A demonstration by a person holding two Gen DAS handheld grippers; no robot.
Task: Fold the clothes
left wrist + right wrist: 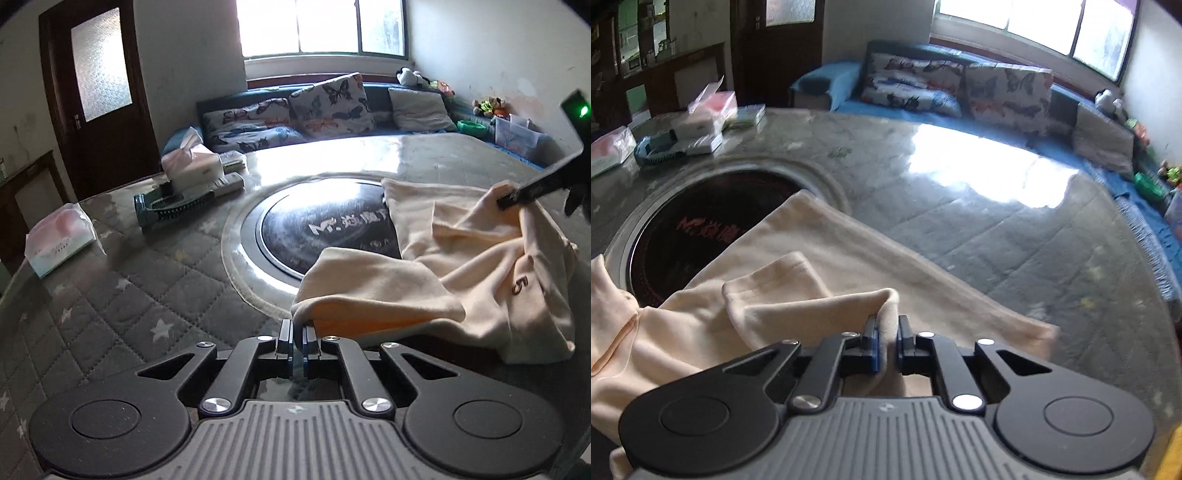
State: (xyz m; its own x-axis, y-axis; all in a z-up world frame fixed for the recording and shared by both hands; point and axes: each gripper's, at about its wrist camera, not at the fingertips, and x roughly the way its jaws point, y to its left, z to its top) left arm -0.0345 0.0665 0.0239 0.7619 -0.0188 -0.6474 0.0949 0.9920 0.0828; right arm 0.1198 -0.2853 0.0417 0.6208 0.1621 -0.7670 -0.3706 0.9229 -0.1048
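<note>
Cream garment (461,258) looks light, floppy, slip-prone: left gripper (297,334) and right gripper (887,332) both pinched nearly closed on hem edges, likely best grip points.

garment (461,266) on table (122,295), partly over burner (332,236).

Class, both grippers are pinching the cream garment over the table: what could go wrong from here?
1. The left gripper pinches only a thin edge of the cream garment; it may slip free.
2. The right gripper holds bunched cloth, so creases could get folded in.
3. Dragging cloth might snag the dark round inset.
</note>
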